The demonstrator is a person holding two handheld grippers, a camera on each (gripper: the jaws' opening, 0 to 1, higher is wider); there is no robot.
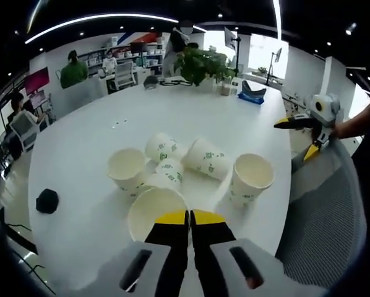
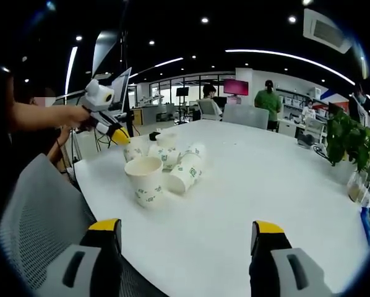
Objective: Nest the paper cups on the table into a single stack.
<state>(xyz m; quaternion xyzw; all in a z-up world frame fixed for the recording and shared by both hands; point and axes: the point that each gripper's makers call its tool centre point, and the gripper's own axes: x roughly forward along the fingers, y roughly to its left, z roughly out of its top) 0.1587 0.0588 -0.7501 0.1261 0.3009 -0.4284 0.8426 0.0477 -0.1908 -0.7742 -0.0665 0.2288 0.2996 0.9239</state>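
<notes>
Several white paper cups with green print cluster on the white round table (image 1: 111,111). Two stand upright (image 1: 126,168) (image 1: 252,176), and others lie on their sides between them (image 1: 206,158). My left gripper (image 1: 188,218) is shut on the rim of the nearest upright cup (image 1: 154,210), one jaw inside and one outside. In the right gripper view the left gripper (image 2: 119,136) is at the far side of the cluster, over a cup (image 2: 134,148). My right gripper (image 2: 186,228) is open and empty, short of an upright cup (image 2: 146,179). It also shows off the table's right edge (image 1: 296,137).
A small black object (image 1: 47,201) lies near the table's left edge. A potted plant (image 1: 200,65) and a blue item (image 1: 252,94) sit at the far side. A grey mesh chair (image 1: 324,210) stands by the near right edge. People sit at desks behind.
</notes>
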